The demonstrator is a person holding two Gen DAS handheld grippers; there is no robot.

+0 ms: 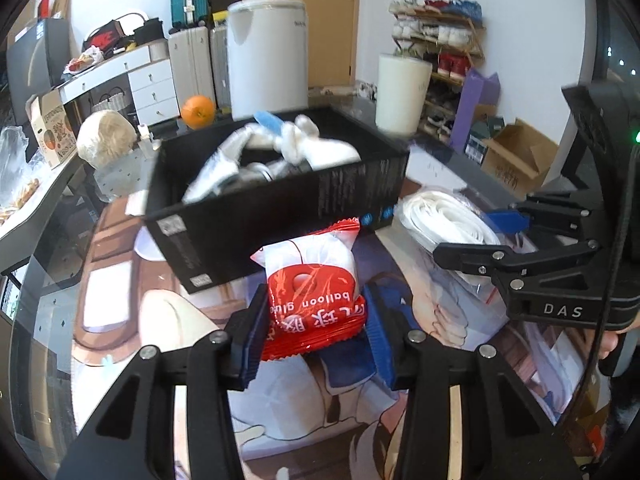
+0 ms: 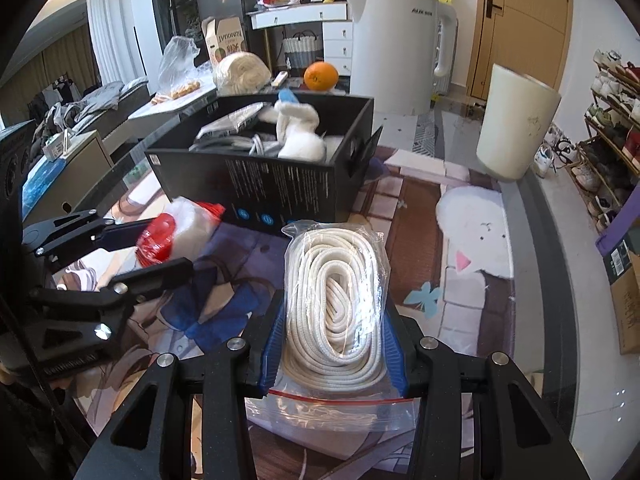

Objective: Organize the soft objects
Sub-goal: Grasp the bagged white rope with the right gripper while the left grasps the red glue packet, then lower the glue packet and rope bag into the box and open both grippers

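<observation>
Left gripper (image 1: 316, 324): your blue pads are clamped on the red-and-white balloon glue packet (image 1: 310, 280), held just in front of the black box (image 1: 280, 216).
Right gripper (image 2: 334, 344): your pads are pressed on both sides of the clear zip bag of white rope (image 2: 336, 300), near the table's front edge.
Black box: open, mid-table on the printed mat (image 2: 472, 280), with white soft items (image 2: 298, 132) already inside.
Behind the box: orange (image 2: 321, 76), white kettle (image 2: 394, 40).
</observation>
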